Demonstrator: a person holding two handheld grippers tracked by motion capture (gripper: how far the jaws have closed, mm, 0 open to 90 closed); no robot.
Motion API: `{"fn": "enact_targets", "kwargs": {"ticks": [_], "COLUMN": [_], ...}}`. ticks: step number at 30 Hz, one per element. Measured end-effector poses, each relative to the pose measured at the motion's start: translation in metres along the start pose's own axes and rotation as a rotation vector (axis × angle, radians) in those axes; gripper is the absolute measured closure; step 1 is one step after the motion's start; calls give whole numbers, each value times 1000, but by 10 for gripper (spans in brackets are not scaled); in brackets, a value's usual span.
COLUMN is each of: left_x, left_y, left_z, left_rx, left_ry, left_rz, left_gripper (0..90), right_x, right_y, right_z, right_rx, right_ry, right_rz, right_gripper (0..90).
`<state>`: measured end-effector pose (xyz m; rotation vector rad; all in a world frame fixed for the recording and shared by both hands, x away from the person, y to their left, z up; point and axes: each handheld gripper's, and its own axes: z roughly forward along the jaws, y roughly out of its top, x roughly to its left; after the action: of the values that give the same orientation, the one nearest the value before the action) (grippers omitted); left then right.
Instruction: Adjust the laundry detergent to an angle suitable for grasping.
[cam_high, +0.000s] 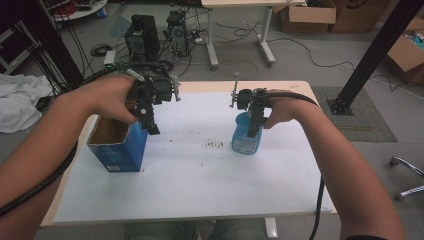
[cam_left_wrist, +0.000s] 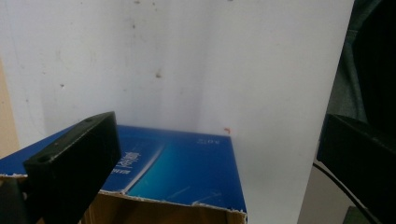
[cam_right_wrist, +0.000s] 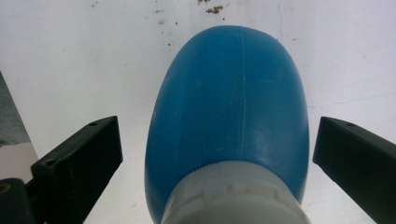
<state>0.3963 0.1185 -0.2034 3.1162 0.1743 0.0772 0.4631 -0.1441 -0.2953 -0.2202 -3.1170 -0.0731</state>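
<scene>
A blue cardboard box (cam_high: 117, 145) with its top torn open stands at the table's left. My left gripper (cam_high: 149, 122) hangs over the box's right rim, jaws open; in the left gripper view (cam_left_wrist: 215, 158) the box's blue wall (cam_left_wrist: 177, 168) lies between and below the jaws, apart from both. A blue plastic bottle (cam_high: 246, 137) with a white collar stands right of centre. Above its top sits my right gripper (cam_high: 255, 125). In the right gripper view (cam_right_wrist: 217, 140) the bottle (cam_right_wrist: 233, 102) is between the open jaws, with a gap on each side.
Dark crumbs (cam_high: 214, 144) speckle the white tabletop (cam_high: 200, 190) between box and bottle. Beyond the far edge stand computer towers (cam_high: 145, 37) with cables on the floor. A black frame post (cam_high: 370, 55) rises at the right, and a white cloth (cam_high: 20, 100) lies at the left.
</scene>
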Motion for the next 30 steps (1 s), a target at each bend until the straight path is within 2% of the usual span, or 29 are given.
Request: {"fn": "enact_targets", "kwargs": {"ticks": [9,18,30], "left_x": [0,0,0], "left_y": [2,2,2], "left_z": [0,1,2], "left_rx": [2,1,9], "left_ry": [3,3,1], "left_rz": [1,2,0], "left_gripper": [1,1,1], "right_x": [0,0,-1], "right_y": [-1,-1,-4], "right_z": [2,1,0], "right_rx": [-10,-12,-32], "right_ry": [3,11,-6], "right_rz": [2,-1,7], "right_gripper": [53,139,211]}}
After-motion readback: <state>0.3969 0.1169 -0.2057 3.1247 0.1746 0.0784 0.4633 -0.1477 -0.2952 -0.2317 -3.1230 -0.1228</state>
